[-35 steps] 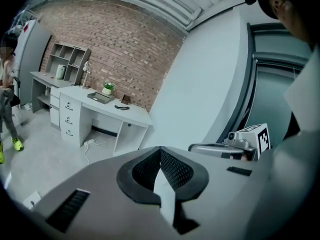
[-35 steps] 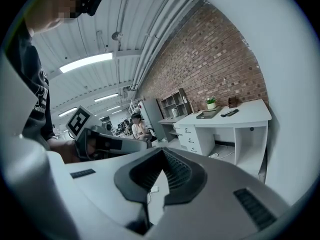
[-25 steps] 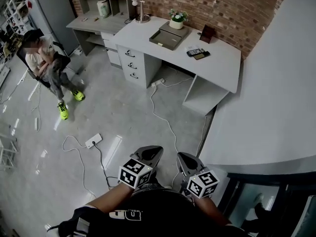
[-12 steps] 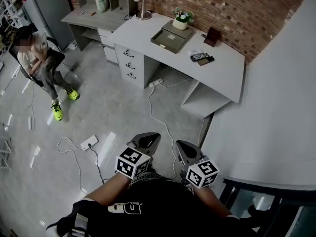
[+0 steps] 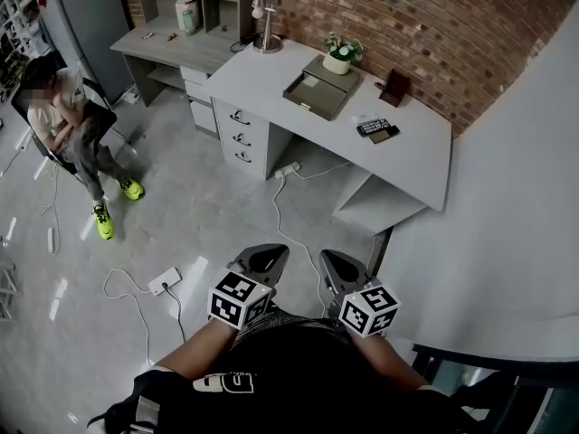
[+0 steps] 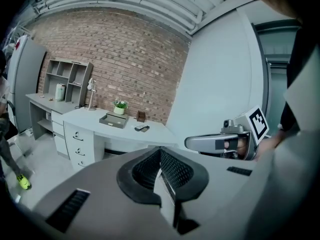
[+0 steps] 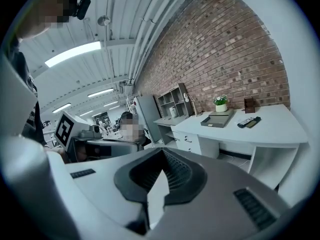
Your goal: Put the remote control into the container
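**Near (bottom of head view).** Person's dark shirt (image 5: 271, 378) w/ white chest print, too blurred to read. Left gripper (image 5: 262, 259) and right gripper (image 5: 339, 265) are held side by side, apart, both pointing toward the desk. In each gripper view the jaws are pressed together w/ nothing btw. them. Each gripper bears a marker cube (image 5: 237, 301) w/ b/w square patterns, no letters.

**Mid.** Grey floor (image 5: 217, 197) lies open ahead of both grippers. A power strip (image 5: 165, 281) lies on it to the left. A white wall (image 5: 507, 197) stands close on the right side. A seated person (image 5: 68, 120) in neon-yellow shoes is at far left, well apart.

**Far.** White desk (image 5: 262, 72) stands against the brick wall (image 5: 434, 25), w/ a drawer unit (image 5: 242, 132) under its left part and open knee space under the right.
- Remote control (image 5: 373, 127) lies flat toward the desk's right end, back from the front edge.
- Its long axis runs lower-left to upper-right in head view. Which end leads cannot be told, and the button labels are too small to read.
- A dark flat item (image 5: 386, 135) lies just beside it.
- Container (image 5: 317, 91), a grey open tray, sits left of the remote, apart, w/ bare desktop btw. them.
- Potted plant (image 5: 340, 57) stands behind the tray, and a small brown stand (image 5: 394, 87) behind the remote.
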